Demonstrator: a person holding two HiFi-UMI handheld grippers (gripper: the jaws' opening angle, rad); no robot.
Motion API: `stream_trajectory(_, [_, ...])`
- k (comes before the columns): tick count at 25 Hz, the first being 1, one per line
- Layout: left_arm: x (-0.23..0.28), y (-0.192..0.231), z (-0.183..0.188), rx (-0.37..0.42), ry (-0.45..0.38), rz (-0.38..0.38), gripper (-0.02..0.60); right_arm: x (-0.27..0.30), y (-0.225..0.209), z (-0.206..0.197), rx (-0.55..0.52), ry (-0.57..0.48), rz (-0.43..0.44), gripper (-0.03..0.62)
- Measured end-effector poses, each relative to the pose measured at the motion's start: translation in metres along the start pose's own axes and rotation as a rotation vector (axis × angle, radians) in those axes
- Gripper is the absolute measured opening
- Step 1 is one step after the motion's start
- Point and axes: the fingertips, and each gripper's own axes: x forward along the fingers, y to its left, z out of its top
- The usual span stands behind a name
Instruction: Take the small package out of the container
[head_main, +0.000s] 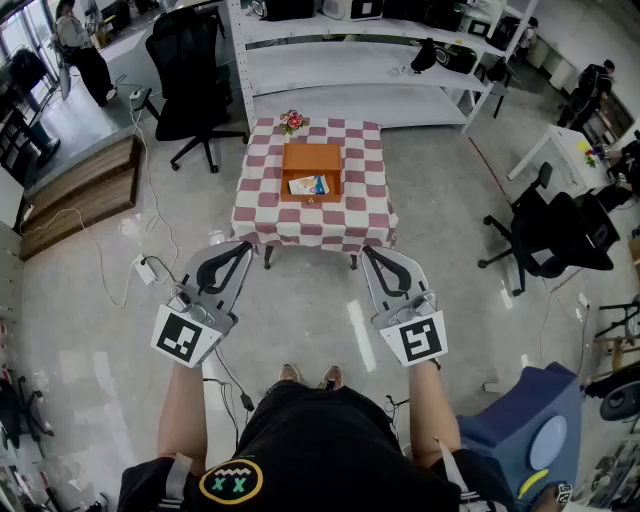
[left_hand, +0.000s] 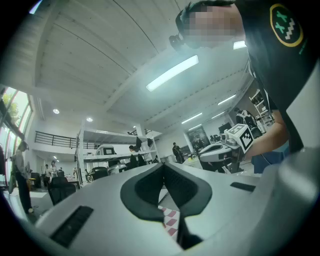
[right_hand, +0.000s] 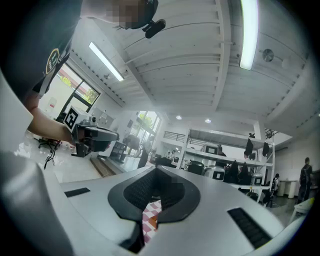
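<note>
On checkered table (head_main: 262, 215), orange container (head_main: 311, 158) holding small package (head_main: 309, 185); flowers (head_main: 292, 121) just behind it. Black chair (head_main: 190, 60) beyond table's left corner. Short of near edge: left gripper (head_main: 244, 246), right gripper (head_main: 367, 251), jaws together, empty.

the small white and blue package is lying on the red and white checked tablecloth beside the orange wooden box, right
Not quite: the small white and blue package lies inside the orange wooden box, which stands on the red and white checked tablecloth. The head view shows it.
</note>
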Motion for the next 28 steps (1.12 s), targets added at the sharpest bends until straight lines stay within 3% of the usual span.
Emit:
stream_trajectory(24, [0.001,0.001,-0.004,0.003,0.007,0.003,0.018,0.002,0.0,-0.009,0.018,0.004,0.004,0.024])
stream_trajectory(28, [0.002,0.001,-0.003,0.005,0.007,0.001,0.018,0.003,0.002,-0.01,0.029,0.009,0.038,0.181])
